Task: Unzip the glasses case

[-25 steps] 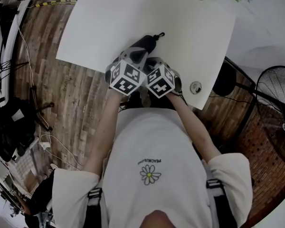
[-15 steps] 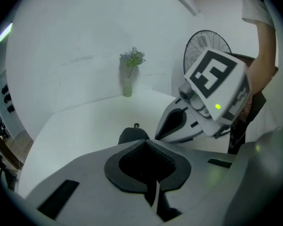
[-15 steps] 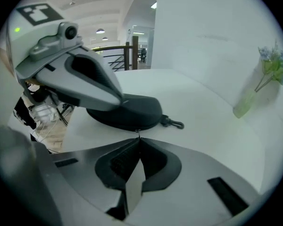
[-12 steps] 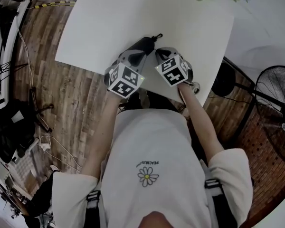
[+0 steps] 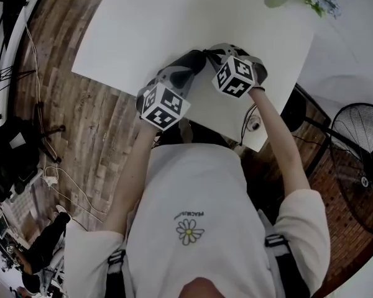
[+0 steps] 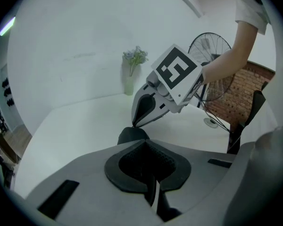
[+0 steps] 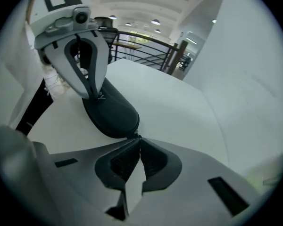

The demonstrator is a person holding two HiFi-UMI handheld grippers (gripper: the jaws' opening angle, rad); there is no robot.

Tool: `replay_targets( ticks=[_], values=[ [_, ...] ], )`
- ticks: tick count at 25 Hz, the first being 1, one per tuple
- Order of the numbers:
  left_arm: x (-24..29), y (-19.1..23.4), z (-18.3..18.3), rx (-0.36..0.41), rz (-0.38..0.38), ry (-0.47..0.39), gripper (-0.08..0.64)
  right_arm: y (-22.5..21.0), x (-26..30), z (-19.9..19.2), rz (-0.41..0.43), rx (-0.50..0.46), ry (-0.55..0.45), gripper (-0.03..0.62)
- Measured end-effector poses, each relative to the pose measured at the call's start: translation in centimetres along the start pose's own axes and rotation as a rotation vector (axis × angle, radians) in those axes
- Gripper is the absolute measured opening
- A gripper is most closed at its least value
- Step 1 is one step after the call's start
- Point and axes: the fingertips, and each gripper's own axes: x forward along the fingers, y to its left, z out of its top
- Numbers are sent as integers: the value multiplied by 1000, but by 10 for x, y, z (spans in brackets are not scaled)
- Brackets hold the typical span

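- Black oval zippered glasses case [image 7: 111, 114]: lying on the white table [image 5: 149, 23], between both tools.
- Left tool [image 6: 142, 142]: closed, tips against the case's near end.
- Right tool [image 7: 138, 141]: closed on the small zipper pull [image 7: 136, 136] at the far end.

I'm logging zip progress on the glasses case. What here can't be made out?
- Zip pull: right gripper view, only a speck shows in the right gripper's shut tips.
- Glasses case's near end: left gripper view, hidden behind the left gripper's shut jaws.
- Zip opening: head view, both grippers cover most of the case; the seam is too small.
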Motion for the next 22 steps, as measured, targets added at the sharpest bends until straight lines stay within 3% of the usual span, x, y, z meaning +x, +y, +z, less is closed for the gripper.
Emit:
replay_targets(
  ticks=[5, 11, 17, 22],
  values=[
    [-1, 4, 1, -35, -38, 5, 12, -4, 8, 10, 146, -194, -29, 8],
    [0, 6, 2, -57, -55, 12, 12, -10, 23, 30, 187, -429, -47, 8],
    [-3, 8, 1, -55, -52, 9, 12, -10, 27, 35, 207, -448, -74, 9],
    [-1, 9, 1, -53, -45, 8, 12, -11, 27, 34, 196, -408, -80, 9]
  ],
)
